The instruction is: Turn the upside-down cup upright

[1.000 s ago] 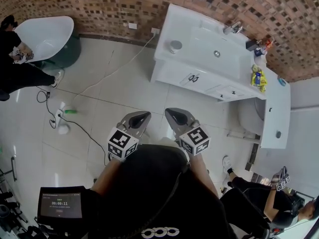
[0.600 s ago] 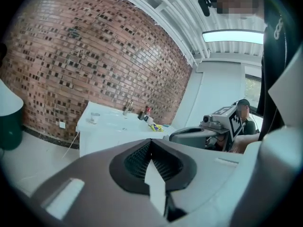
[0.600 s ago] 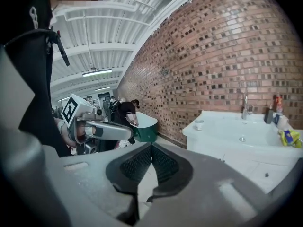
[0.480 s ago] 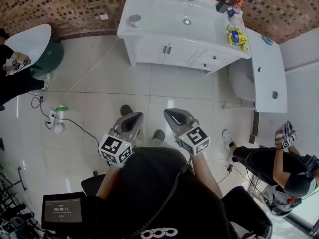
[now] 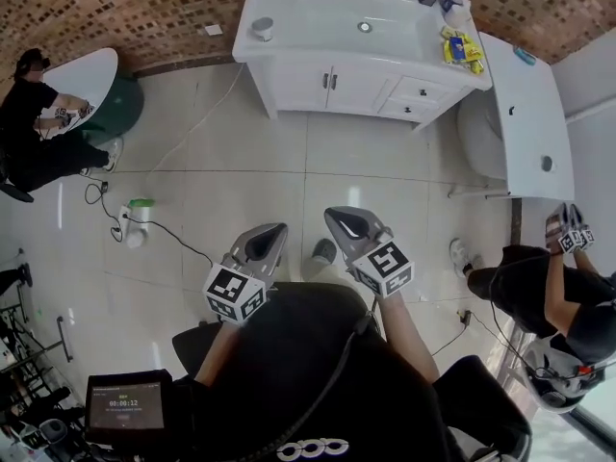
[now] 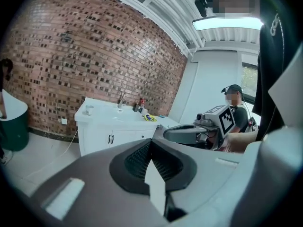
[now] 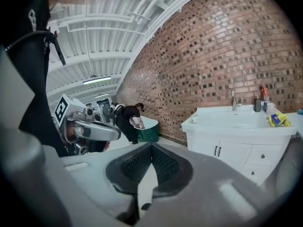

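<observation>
A small cup (image 5: 262, 29) stands on the left end of a white vanity (image 5: 337, 75) by the brick wall, far ahead of both grippers. In the left gripper view the cup (image 6: 88, 109) is tiny, and I cannot tell which way up it is. My left gripper (image 5: 272, 231) and right gripper (image 5: 339, 218) are held side by side over the tiled floor, both shut and empty. Each gripper view shows its own pads meeting, the left gripper (image 6: 151, 143) and the right gripper (image 7: 151, 148), with the other gripper alongside.
A person bends over a white tub (image 5: 82, 80) at the left. Another person (image 5: 549, 287) with grippers sits at the right. A cable and a power strip (image 5: 135, 224) lie on the floor. A toilet (image 5: 481, 133) and a white counter (image 5: 529, 104) stand right of the vanity.
The vanity has slid from the upper right to the top centre of the head view as I moved across the floor. Both grippers stay shut, side by side.
</observation>
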